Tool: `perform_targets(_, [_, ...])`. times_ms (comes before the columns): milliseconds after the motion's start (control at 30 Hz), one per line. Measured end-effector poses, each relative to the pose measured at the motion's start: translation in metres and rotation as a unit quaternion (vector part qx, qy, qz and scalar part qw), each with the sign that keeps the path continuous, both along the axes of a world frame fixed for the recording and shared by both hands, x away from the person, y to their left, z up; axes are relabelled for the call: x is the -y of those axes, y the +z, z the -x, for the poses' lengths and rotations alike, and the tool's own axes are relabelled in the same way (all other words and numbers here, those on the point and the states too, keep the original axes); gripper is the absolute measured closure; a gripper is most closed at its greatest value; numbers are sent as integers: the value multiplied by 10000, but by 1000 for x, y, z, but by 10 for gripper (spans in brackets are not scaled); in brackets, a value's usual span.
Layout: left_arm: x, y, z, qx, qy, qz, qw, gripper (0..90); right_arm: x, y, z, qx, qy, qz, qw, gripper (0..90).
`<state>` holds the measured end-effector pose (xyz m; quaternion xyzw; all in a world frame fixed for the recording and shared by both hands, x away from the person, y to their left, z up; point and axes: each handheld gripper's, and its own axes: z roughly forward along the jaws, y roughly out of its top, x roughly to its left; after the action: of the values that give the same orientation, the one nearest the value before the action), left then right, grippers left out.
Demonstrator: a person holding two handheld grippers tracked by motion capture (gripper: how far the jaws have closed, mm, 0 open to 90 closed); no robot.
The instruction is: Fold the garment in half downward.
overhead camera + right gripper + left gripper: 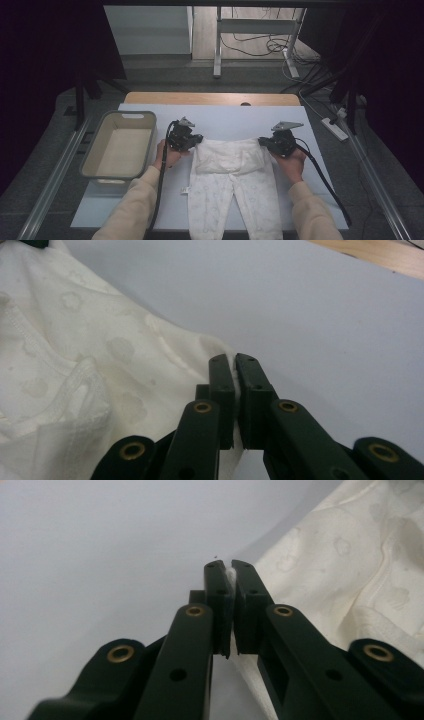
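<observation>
The white baby trousers (232,180) lie flat on the tabletop (225,117); the left gripper (197,141) and right gripper (263,142) have their jaws clamped on the waistband's two corners; a small tag (185,190) at the left leg's edge is unreadable.

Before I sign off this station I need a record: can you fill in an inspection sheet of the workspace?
Surface: pale sheet over a wooden table.
Job's things: white baby trousers lying flat, waist farthest from the person, legs toward them.
Clutter: grey basket at left, nothing seen inside.
Grippers: left tool and right tool each shut on a waist corner.
Cables: one trails from each tool; more lie on the floor behind.
Surroundings: dark curtains at both sides, a white frame beyond the table.
</observation>
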<state>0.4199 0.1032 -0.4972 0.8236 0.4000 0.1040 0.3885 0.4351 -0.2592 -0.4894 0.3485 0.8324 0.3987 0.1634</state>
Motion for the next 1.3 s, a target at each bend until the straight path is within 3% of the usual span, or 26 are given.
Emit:
perform_targets(233, [3,1,-13,79,102,-13,9999,859,1,2,-10,96,-79,11,9999,861])
perform_targets(467, [2,8,-22,214,206,107,9995,856,3,7,-23,246,-155,-34,9996,861])
perform_targets(767, [4,4,-24,137,170,96,9997,848,2,9,-27,340,-176,37,9993,860])
perform_targets(800, [4,4,-24,137,170,96,9997,831,2,9,-27,340,-176,37,9993,860])
perform_targets(867, [4,5,-24,127,114,59,9998,704,2,8,-26,329,-176,56,9993,798])
perform_targets(900, [5,6,-23,170,198,-85,9996,584,1,8,-25,347,-196,72,9992,699])
perform_targets(1000, [5,10,-20,195,215,-92,9995,453,1,10,-21,403,-357,59,9985,540])
perform_targets(1133, [3,18,-13,250,179,9,9995,399,7,16,-14,326,-437,-292,9981,466])
perform_targets(1300, [8,21,-5,225,-13,3,9997,385,11,19,-3,290,-311,-320,9986,461])
